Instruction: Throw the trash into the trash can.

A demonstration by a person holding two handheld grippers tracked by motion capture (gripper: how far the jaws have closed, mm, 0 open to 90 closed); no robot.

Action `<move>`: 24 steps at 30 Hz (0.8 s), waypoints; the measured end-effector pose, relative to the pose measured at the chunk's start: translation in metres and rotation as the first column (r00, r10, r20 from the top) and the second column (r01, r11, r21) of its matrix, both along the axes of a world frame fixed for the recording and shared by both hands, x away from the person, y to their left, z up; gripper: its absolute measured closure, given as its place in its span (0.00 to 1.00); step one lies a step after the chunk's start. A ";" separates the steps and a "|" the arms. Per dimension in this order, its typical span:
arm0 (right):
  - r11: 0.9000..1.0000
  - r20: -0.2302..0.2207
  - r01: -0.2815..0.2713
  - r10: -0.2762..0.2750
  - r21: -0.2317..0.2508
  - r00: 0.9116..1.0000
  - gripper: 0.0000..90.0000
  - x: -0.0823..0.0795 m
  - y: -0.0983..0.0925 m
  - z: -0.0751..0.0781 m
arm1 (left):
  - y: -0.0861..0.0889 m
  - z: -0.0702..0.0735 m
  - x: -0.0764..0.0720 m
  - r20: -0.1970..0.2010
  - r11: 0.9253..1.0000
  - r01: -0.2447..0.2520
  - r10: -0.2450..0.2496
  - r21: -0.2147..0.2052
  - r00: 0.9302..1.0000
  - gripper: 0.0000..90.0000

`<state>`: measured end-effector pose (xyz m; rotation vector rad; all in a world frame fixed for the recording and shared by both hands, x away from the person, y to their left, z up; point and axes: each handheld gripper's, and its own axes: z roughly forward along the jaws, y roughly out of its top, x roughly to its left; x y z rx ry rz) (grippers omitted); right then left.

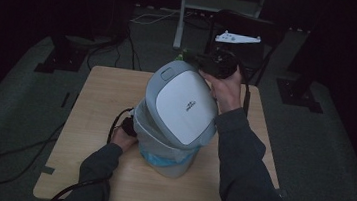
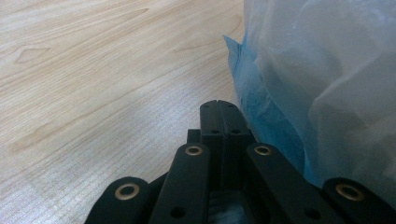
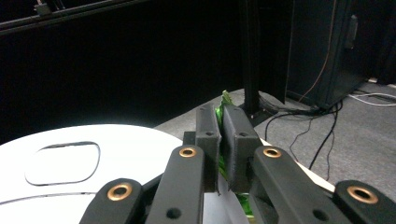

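A small bin stands on the wooden table (image 1: 101,97), its grey-and-white lid (image 1: 181,103) tilted toward me. A pale blue plastic bag (image 1: 160,156) lines the bin and hangs out under the lid. My right gripper (image 1: 193,58) is at the lid's far edge, shut on a thin green wrapper (image 1: 184,56). In the right gripper view the green wrapper (image 3: 225,100) sticks up between the pads (image 3: 205,126) of the right gripper (image 3: 220,114), above the lid (image 3: 93,158). My left gripper (image 1: 128,125) lies low at the bin's left side; its jaws (image 2: 219,105) are shut and bare, beside the bag (image 2: 317,84).
Cables (image 1: 19,159) trail off the table's left side onto the dark floor. A metal stand (image 1: 180,15) and a dark chair (image 1: 243,37) are behind the table. Bare wood (image 2: 93,70) stretches left of the bin.
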<state>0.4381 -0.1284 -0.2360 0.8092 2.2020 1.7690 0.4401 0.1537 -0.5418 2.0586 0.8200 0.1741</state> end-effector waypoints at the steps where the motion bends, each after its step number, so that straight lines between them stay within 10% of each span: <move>1: 1.000 0.001 0.000 0.000 -0.003 1.000 0.95 0.000 0.000 0.001 | 0.000 0.000 0.000 0.000 1.000 0.000 0.000 0.000 1.000 1.00; 24: 0.999 0.019 -0.044 0.044 -0.004 0.999 0.94 -0.005 0.010 0.006 | 0.000 0.000 0.000 0.003 1.000 0.000 0.000 0.002 1.000 1.00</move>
